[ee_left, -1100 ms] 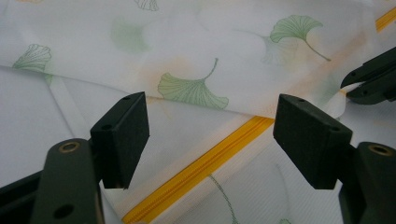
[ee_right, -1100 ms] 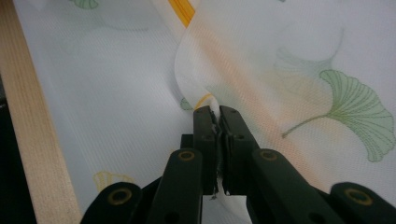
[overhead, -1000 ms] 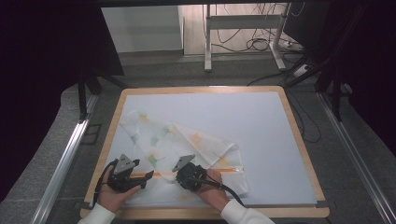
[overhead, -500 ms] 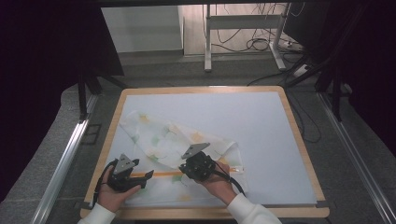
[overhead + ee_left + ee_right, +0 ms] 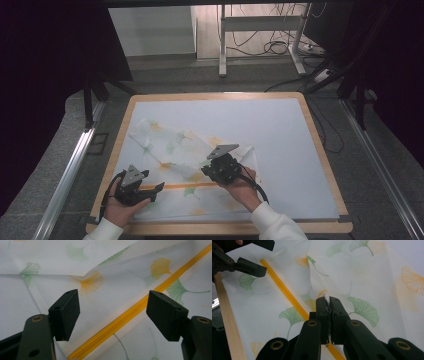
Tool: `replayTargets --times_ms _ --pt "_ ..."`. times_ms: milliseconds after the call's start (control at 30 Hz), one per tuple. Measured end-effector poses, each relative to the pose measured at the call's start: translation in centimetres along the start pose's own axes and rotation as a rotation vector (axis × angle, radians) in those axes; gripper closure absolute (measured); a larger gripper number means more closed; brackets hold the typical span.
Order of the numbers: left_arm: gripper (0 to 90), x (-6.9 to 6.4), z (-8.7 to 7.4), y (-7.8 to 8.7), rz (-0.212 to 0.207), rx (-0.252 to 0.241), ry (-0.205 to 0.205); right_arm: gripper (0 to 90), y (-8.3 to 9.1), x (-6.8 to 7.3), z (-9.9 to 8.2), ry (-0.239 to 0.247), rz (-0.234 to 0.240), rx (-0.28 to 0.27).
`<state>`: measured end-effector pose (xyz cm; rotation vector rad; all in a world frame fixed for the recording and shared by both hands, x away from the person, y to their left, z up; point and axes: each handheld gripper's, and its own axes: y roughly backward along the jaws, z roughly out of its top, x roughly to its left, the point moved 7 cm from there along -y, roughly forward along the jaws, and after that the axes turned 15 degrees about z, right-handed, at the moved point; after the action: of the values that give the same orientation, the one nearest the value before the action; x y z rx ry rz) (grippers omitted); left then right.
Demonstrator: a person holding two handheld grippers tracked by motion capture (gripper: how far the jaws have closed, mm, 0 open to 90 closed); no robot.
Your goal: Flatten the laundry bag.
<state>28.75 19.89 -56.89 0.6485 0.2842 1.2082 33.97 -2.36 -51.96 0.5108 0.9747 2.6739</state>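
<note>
Wood-edged surface [image 5: 320,150] carries leaf-print mesh bag [image 5: 175,150]. Right gripper [image 5: 329,302] fingers clamped on fabric fold, lifting it. Left gripper [image 5: 113,312] fingers apart, straddling yellow zipper [image 5: 130,312], ready to pin.

A: What's the worktop [image 5: 320,150] like?
B: Wood-edged, with a pale sheet on top. One thing lies on it: a thin white bag [image 5: 175,150] with leaf prints and a yellow zip [image 5: 175,186], spread over the near left part.

My desk [image 5: 320,150] carries a pale blue mat inside a wood rim. Beyond it: grey floor [image 5: 165,75], white frame legs [image 5: 222,45], tangled cables [image 5: 280,47]. Metal rail [image 5: 70,175] runs along the left.
</note>
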Motion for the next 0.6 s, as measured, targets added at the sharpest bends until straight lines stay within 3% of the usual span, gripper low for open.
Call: replayTargets --times_ms 600 --pt "27.1 -0.1 0.0 -0.1 -0.002 0.003 -0.006 85.8 1.5 -2.2 -0.3 -0.044 -0.046 -0.028"
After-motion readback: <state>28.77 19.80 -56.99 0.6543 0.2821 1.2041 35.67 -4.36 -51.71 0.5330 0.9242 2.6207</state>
